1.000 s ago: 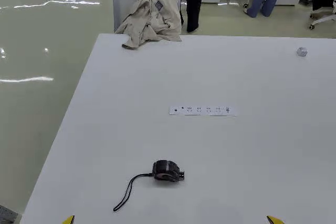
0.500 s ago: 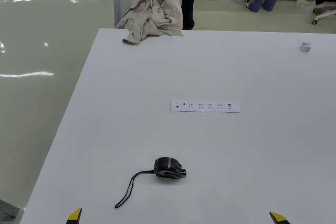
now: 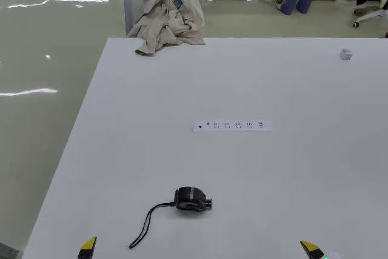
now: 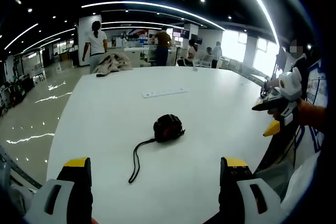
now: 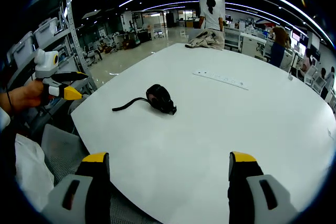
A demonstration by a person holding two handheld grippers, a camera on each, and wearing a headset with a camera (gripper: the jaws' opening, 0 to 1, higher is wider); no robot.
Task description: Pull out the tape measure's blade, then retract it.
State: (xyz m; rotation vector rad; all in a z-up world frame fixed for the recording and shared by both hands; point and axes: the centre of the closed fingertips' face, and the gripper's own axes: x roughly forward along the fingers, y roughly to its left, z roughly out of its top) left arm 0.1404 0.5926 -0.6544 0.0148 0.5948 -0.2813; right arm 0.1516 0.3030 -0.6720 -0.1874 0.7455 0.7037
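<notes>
The tape measure (image 3: 193, 199), a dark round case, lies on the white worktop (image 3: 303, 168) close to its near edge and left of the middle. Its black wrist cord (image 3: 147, 225) trails toward the near left. It lies untouched, no blade drawn out. The left gripper (image 4: 156, 166) and right gripper (image 5: 170, 158) are each held level in a hand at the near edge, one on either side of the tape measure and well apart from it. Both pairs of jaws are spread wide and released, grasping nothing. Farther off lies a white power strip (image 3: 232, 127). A beige jacket (image 3: 167, 19) hangs on a chair at the far left corner. Compared with a second ago, the tape measure sits in the same spot relative to the power strip, and the yellow jaw tips reach slightly further into the head view.
</notes>
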